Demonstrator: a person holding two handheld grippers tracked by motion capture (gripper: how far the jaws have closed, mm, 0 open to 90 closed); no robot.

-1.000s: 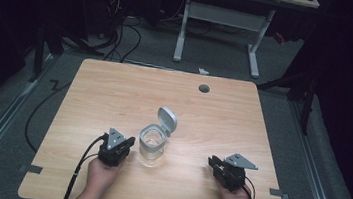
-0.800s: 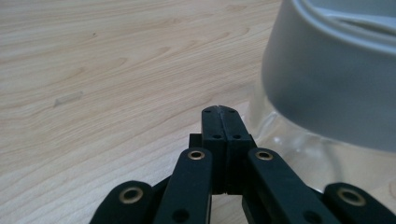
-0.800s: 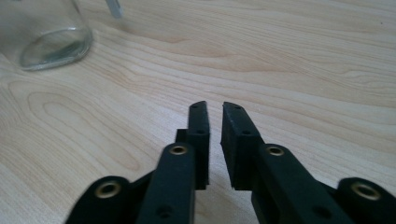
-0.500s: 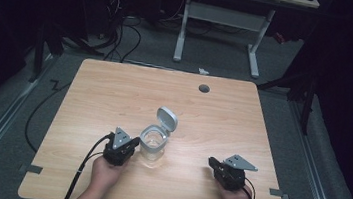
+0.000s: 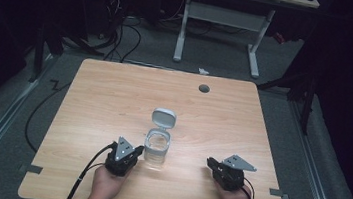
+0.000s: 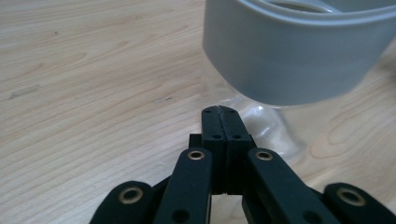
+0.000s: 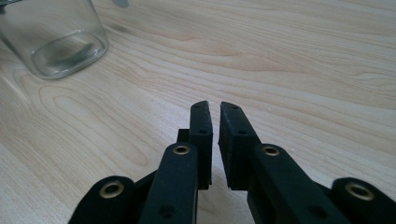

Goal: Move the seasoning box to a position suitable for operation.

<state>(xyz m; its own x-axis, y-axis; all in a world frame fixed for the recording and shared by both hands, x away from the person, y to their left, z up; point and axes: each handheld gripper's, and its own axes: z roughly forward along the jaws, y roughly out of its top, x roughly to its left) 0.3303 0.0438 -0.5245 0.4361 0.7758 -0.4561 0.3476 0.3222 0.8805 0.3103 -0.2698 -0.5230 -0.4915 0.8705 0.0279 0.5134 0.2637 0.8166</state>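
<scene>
Place: a dim lab or workshop, as far as I can tell.
My bench: a bare wooden table (image 5: 113,102) with a cable port (image 5: 204,88) at 1 o'clock.
Floor: grey carpet (image 5: 316,176).
12 o'clock: white desk legs (image 5: 255,48).
11 o'clock: tangled black cables (image 5: 122,28).

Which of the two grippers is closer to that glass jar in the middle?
Left. The left gripper sits right beside the jar, jaws shut. The right gripper rests well off to the jar's other side.

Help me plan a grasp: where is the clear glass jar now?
In the high view, the clear glass jar stands near the wooden table's front centre, beside the left gripper.
</scene>
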